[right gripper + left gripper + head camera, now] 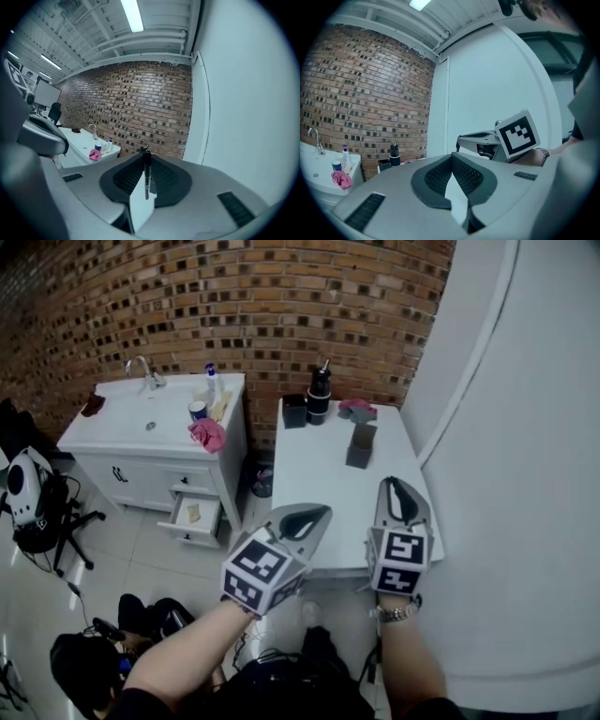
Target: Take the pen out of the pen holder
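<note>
I note a black pen [146, 173]. The left tool [307, 517] and right tool [400, 495] are light grey, each bearing black-and-white square markers. The tabletop [319, 474] is white, the pen holder [360, 446] dark grey, the wall [234, 306] red-brown brick with darker bricks scattered, the cloth [208, 434] pink.

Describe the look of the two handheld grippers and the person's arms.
The left gripper and the right gripper are pale grey plastic shells, tapering to a point, with dark textured pads inside. Each carries a cube of black-and-white square markers. The right wrist wears a silver metal band, perhaps a watch.
</note>
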{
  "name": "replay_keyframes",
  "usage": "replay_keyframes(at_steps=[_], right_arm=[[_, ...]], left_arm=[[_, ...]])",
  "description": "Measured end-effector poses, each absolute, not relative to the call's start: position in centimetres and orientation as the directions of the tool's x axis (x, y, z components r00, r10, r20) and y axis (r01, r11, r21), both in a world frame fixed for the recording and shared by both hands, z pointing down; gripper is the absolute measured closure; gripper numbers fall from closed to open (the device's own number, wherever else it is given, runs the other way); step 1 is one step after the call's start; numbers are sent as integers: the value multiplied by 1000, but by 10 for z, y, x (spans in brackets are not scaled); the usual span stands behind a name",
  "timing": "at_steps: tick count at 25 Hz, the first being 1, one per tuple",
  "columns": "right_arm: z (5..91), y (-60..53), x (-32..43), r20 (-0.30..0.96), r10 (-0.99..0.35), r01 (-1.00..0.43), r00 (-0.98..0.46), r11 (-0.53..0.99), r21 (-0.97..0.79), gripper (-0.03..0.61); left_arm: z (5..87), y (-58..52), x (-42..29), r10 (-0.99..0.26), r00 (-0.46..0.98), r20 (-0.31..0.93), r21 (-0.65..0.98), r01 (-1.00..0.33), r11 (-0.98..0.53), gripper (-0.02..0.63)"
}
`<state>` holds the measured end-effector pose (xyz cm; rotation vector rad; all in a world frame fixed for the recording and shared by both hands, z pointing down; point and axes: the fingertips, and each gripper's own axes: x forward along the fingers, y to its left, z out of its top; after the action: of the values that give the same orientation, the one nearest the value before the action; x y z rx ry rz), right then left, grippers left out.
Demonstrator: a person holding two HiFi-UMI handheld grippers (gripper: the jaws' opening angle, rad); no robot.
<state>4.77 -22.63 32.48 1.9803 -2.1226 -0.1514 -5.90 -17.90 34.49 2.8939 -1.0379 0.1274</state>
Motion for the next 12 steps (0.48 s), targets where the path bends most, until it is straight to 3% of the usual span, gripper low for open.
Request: replay_keyframes(at_steps=[12], right_arm=[[293,-127,34,55,-997,-958,-57,70,277,511]], left_arm=[[324,-97,-57,-586,808,62,12,-588,-809,611]])
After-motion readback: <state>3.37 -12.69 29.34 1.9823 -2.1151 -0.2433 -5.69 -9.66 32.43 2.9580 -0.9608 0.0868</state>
